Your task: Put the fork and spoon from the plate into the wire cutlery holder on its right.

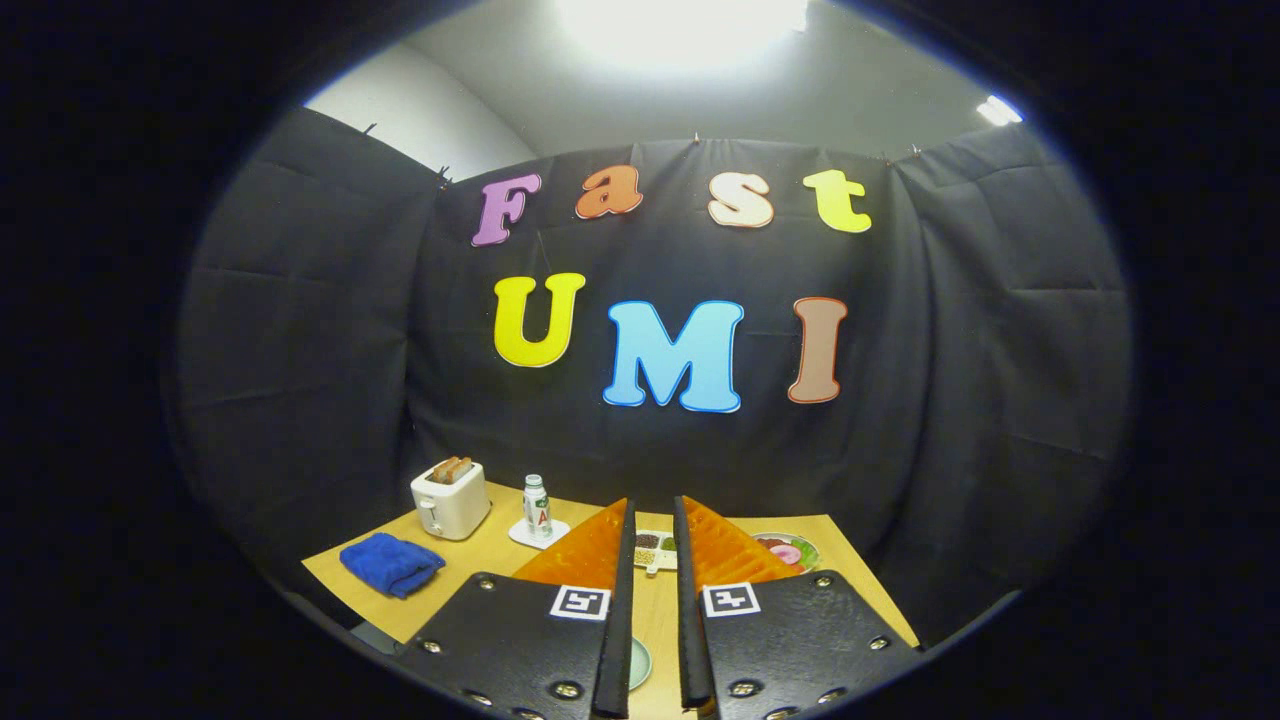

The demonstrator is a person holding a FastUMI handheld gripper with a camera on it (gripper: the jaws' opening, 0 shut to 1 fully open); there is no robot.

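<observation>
My gripper (pixel 655 512) is held high above the wooden table (pixel 500 560), its two fingers almost together with only a narrow slit between them and nothing in it. Low in that slit, close to me, a sliver of a pale green plate (pixel 640 662) shows; the fingers hide most of it. I cannot make out a fork, a spoon or a wire holder.
At the table's far left a white toaster (pixel 450 498) holds toast, with a blue cloth (pixel 392 563) nearer. A small bottle (pixel 537 507) stands on a white coaster. Beyond the fingertips lie a small white dish of seeds (pixel 655 548) and a plate of food (pixel 790 550).
</observation>
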